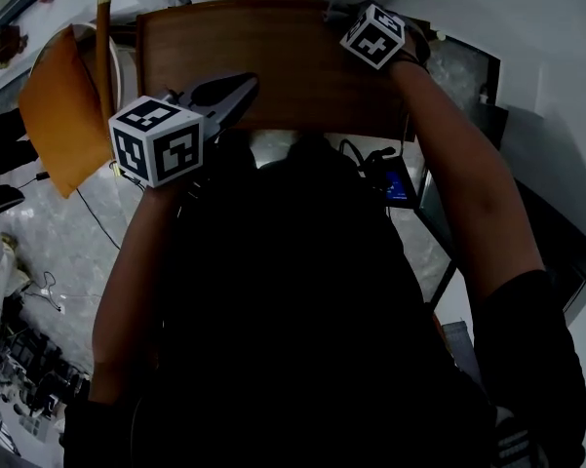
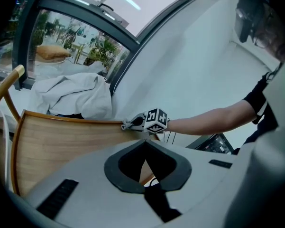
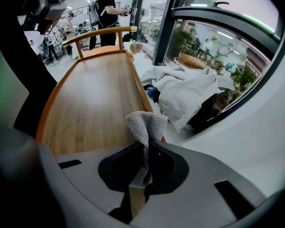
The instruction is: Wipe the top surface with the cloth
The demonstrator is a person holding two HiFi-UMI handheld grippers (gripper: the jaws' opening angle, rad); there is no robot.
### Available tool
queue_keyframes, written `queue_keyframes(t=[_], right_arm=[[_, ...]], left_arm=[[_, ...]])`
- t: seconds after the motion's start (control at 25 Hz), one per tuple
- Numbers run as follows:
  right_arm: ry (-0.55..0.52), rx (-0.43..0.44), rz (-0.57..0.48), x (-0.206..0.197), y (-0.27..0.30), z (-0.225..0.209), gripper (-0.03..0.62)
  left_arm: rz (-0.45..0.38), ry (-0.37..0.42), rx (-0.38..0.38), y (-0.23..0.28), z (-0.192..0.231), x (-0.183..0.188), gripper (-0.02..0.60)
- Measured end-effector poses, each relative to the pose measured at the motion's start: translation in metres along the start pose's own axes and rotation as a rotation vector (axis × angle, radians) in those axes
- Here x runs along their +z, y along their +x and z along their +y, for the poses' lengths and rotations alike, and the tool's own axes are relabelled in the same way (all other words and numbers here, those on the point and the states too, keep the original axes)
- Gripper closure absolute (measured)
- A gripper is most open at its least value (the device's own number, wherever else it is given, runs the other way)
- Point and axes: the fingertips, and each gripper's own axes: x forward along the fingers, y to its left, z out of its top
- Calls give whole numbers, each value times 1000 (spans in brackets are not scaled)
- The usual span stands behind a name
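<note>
The wooden top (image 1: 293,66) lies ahead of me, brown with a raised rim. At its far right corner my right gripper (image 1: 346,16) is shut on a grey woven cloth (image 3: 144,125). The cloth stands up in a fold between the jaws, just over the top's right edge (image 3: 140,91). From the left gripper view, the cloth (image 2: 128,124) touches the far rim beside the right gripper's marker cube (image 2: 156,121). My left gripper (image 1: 242,88) hovers over the near left part of the top. Its jaws meet at the tips with nothing between them (image 2: 145,144).
A heap of white fabric (image 3: 185,94) lies beyond the top by the window. An orange cushion (image 1: 63,110) and a wooden chair rail (image 1: 103,52) stand at the left. A device with a blue screen (image 1: 398,185) and cables sit below on the right. People (image 3: 109,8) stand far behind.
</note>
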Motion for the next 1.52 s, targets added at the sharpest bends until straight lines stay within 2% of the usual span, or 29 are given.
queue_keyframes(t=[0.32,0.96,1.52], right_arm=[[4,77,45,3,1,13,559],[13,200,22,-12,-18,113,559],[15,318,19,-20,-32,181,559]], left_arm=[[0,2,-7,-1,-8,-9,569],[10,45,-40,-14,-25,-23,569],[40,69,-71,-11,-32,-29,569]])
